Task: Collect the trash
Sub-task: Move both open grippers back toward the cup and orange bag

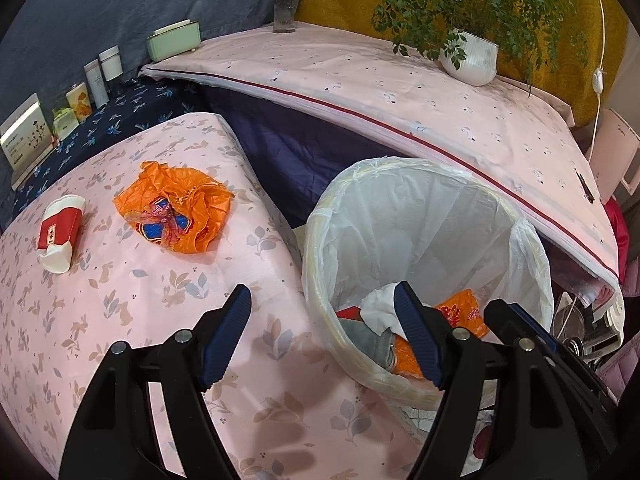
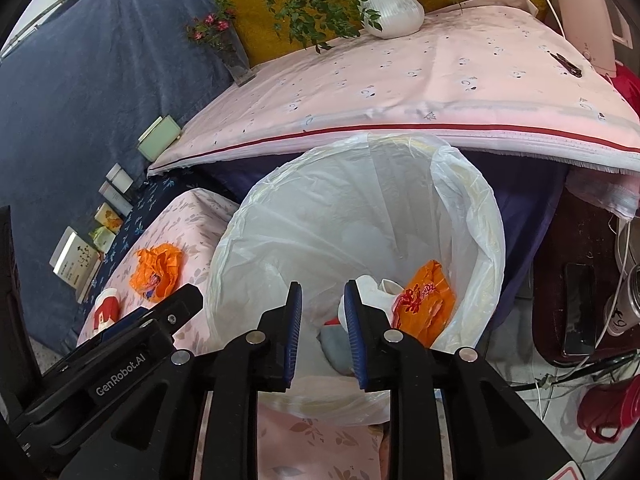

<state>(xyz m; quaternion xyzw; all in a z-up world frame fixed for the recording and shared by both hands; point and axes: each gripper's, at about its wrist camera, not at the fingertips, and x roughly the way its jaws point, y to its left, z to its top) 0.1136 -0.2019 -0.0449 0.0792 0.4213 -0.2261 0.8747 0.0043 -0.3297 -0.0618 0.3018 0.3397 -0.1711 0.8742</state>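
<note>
A bin lined with a white bag [image 1: 532, 248] [image 2: 476, 200] stands beside the pink floral table [image 1: 120, 320]. Inside it lie an orange wrapper [image 1: 460, 308] [image 2: 428, 300], a crumpled white tissue [image 1: 376, 310] [image 2: 368, 286] and grey trash. On the table rest a crumpled orange plastic bag [image 1: 176, 208] [image 2: 158, 266] and a toppled red-and-white paper cup [image 1: 60, 232] [image 2: 105, 309]. My left gripper [image 1: 320, 292] hangs wide open over the table's edge and the bin's rim, holding nothing. My right gripper [image 2: 323, 286] is over the bin, its jaws a little apart and empty.
A second pink-covered table [image 1: 440, 92] overhangs the bin at the back, bearing a potted plant [image 1: 472, 56] and a flower vase [image 1: 286, 4]. Boxes and bottles [image 1: 80, 96] line the far left. A kettle [image 2: 580, 12], cables and clutter [image 2: 600, 320] sit at the right.
</note>
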